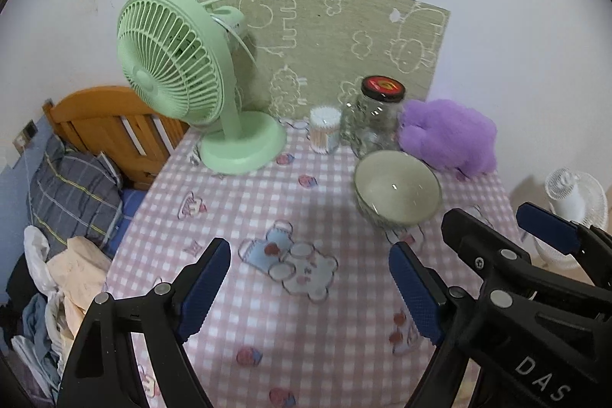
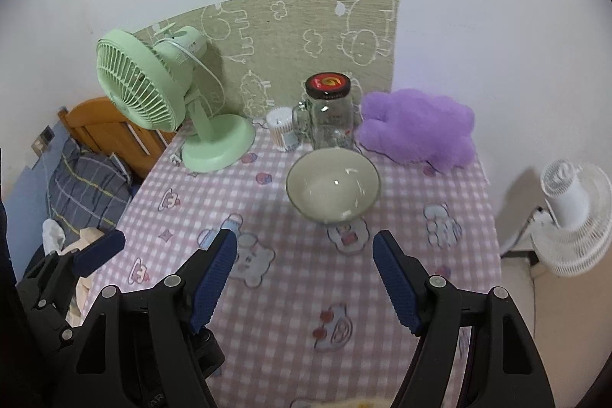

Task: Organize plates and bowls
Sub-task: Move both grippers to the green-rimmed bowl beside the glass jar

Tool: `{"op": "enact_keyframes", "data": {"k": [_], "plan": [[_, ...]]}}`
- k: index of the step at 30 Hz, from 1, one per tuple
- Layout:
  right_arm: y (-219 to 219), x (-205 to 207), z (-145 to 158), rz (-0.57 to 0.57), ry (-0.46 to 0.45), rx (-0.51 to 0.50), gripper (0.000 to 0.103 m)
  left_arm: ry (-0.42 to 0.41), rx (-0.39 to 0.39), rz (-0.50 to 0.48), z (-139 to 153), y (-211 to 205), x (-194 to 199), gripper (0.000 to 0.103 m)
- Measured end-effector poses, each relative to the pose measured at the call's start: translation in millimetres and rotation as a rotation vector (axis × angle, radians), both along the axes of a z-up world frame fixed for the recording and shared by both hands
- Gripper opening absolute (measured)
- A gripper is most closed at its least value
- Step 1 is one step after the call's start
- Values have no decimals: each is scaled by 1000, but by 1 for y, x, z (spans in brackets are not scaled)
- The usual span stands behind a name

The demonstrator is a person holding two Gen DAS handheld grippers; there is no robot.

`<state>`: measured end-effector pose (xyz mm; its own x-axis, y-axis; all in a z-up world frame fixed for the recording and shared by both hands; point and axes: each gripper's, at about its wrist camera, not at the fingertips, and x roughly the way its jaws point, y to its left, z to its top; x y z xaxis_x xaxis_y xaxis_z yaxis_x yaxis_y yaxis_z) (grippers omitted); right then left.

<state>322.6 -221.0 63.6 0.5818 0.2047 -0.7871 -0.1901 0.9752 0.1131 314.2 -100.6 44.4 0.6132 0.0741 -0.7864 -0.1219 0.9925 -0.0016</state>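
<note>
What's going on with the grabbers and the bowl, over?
Left gripper and right gripper both open, empty, above the checked tablecloth. Round pale-green bowl upright, untouched. Path to it clear; glass jar with red-black lid right behind it.

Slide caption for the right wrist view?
Open right gripper above checked tablecloth, facing empty bowl; green fan behind.

**Two wrist views over one surface**

Both cameras look forward and steeply down past their own fingers at the checked surface (image 1: 306, 178), from its near edge, fairly close. The left view sits further left. Both share the bowl (image 1: 397, 188) (image 2: 333, 184), green fan (image 1: 172, 64) (image 2: 141, 83) and back wall.
</note>
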Motion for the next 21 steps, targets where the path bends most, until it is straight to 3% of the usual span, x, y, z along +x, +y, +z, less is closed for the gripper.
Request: {"op": "enact_keyframes", "data": {"k": [4,11,21], "plan": [[-5,23,-7,27,-34,63,76,-4,-6,27,-6,-3,22,83],[-19,66,-30,13,-21,121,76,2,73,21,-28,-21,64,82],[-37,120,-77,-64,16,78,76,41,52,2,-74,-35,115,82]]}}
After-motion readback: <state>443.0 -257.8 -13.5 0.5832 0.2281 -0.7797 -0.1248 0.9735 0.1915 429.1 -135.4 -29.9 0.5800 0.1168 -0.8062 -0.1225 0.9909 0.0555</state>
